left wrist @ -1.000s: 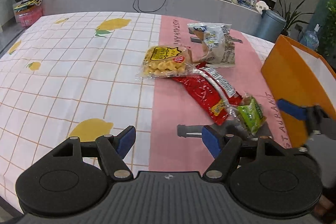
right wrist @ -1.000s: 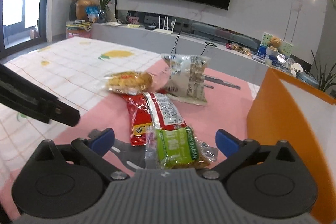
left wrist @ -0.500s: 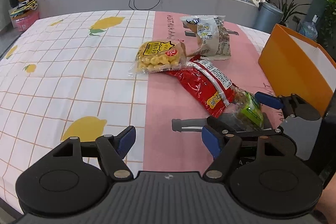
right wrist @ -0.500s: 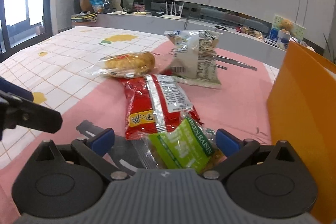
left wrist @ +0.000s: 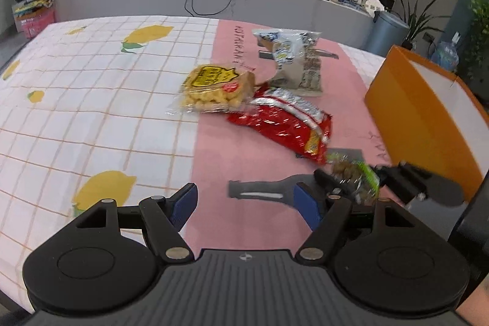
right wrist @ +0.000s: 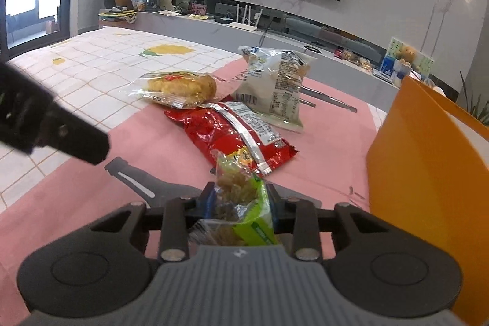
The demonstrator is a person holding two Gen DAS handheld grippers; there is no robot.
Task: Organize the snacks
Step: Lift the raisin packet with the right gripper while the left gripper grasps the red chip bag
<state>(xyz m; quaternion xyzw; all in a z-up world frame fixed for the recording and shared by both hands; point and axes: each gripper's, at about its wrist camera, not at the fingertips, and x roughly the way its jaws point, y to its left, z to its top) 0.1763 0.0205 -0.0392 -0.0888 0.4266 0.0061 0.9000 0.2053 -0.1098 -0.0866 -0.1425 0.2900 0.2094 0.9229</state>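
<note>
Your right gripper (right wrist: 238, 203) was closing on the green raisin packet (right wrist: 241, 203), the packet squeezed between its blue pads and crumpled, its long axis running away from you along the fingers toward the red bag (right wrist: 232, 133). The packet sat just above the pink cloth (right wrist: 330, 148), near the corner of the orange box (right wrist: 421, 173). Its near end was cut off behind the gripper body, and the print on the green panel was too blurred to read. Through the clear film you could see brown raisins; the rest was bright green.

In your left wrist view the packet (left wrist: 354, 176) and the right gripper's fingers (left wrist: 428, 185) were smeared by motion. Your left gripper (left wrist: 244, 200) stood with its jaws apart and nothing between them, over the pink cloth. The red bag lay flat, pointing diagonally toward the yellow snack pack (left wrist: 214, 90), which overlapped its far end. The white bag (left wrist: 293, 63) lay beyond, tilted up.
</note>
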